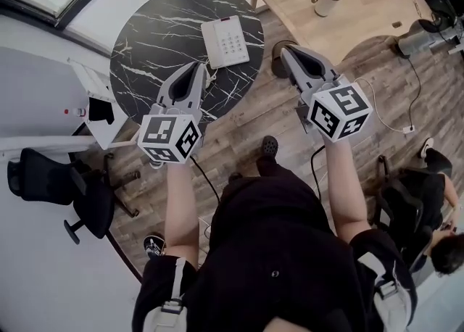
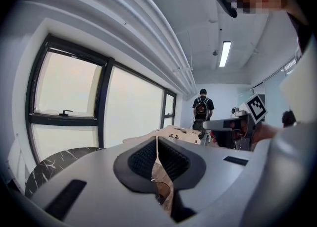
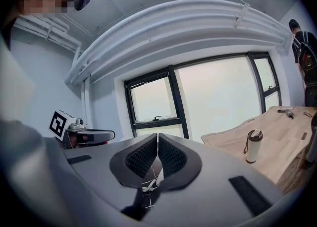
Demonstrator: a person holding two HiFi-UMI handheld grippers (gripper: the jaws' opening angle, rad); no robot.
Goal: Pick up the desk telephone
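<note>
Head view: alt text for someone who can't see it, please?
Seen from above, a person holds the left gripper and right gripper, both shut and empty, toward a white desk telephone on a round black marble table.

You can read no word, brand or number in these views. The only signs are the black-and-white square markers, on the left cube (image 1: 169, 137) of your left gripper (image 1: 200, 68) and on the right cube (image 1: 339, 111) of your right gripper (image 1: 284, 50). The phone (image 1: 225, 41) has a keypad, but its keys are too small to read.
</note>
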